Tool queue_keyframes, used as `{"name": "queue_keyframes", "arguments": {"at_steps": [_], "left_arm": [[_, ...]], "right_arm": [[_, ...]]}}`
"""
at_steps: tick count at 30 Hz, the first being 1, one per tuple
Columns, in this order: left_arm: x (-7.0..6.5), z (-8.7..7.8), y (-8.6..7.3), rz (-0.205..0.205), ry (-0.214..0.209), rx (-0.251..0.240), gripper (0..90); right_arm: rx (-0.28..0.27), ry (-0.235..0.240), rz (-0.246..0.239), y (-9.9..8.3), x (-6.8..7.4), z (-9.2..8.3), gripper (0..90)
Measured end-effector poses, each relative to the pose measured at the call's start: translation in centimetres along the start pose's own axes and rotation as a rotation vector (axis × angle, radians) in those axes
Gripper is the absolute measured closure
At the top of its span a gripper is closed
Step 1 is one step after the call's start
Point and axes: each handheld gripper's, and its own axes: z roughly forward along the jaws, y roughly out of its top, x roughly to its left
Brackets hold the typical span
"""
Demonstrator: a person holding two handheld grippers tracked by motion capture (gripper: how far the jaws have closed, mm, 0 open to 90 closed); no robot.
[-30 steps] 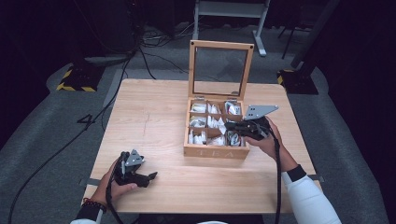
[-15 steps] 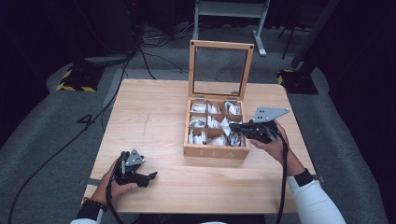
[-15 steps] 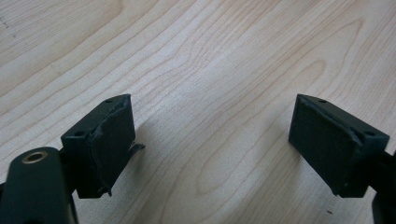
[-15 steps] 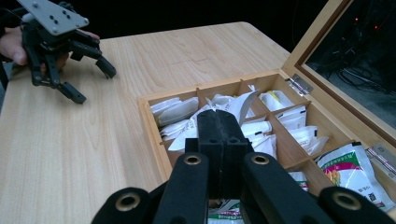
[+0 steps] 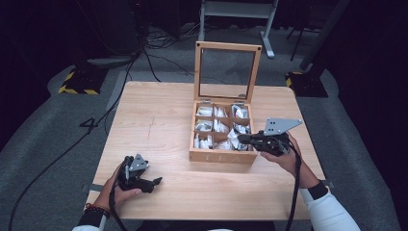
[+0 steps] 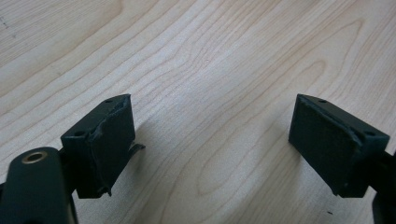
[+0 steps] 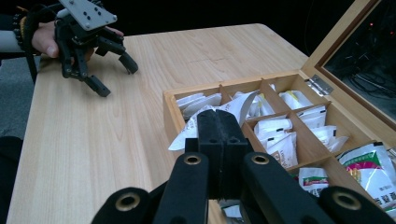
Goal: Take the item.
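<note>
Sachet (image 7: 233, 109), white paper packet, pinched at one edge between the pressed-together jaws of the right gripper (image 7: 223, 122); in the right gripper view it sticks up and forward past the pad tips, curling away over the near left corner of the wooden tea box (image 7: 173, 108). Long axis runs roughly along the jaw line, free end pointing toward the table's middle. High view: right gripper (image 5: 250, 140) sits above the box's right front compartments, jaws aimed left across the box (image 5: 221, 156), lid (image 5: 227, 71) standing upright behind. Other sachets (image 5: 213, 126) lie in their compartments. Left gripper (image 5: 153, 183) rests low on the bare table (image 5: 159, 120) at front left, well apart from the box, jaws spread with nothing between them; left gripper view shows plain wood between the pads (image 6: 109, 144). Key relation: bare tabletop lies to the left of the held packet, between the two grippers; right hand is far nearer, already holding it. Judgement: lift-out looks underway, packet likely clear of its compartment, though I cannot tell if its lower edge touches the others.
</note>
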Motion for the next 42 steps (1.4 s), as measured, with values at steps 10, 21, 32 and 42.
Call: {"name": "queue_keyframes", "arguments": {"at_steps": [10,21,32,42], "left_arm": [[0.0,0.0,0.0,0.001,0.000,0.000,14.9],[0.0,0.0,0.0,0.004,0.001,0.000,14.9],[0.0,0.0,0.0,0.001,-0.001,0.001,14.8],[0.0,0.0,0.0,0.001,-0.001,0.001,14.8]], "right_arm": [[0.041,0.049,-0.025,-1.1,1.6,0.6,90.0],[0.096,0.108,-0.052,-2.3,3.5,2.2,90.0],[0.170,0.150,-0.066,-4.0,4.6,4.1,90.0],[0.220,0.198,-0.069,-5.4,5.6,5.9,90.0]]}}
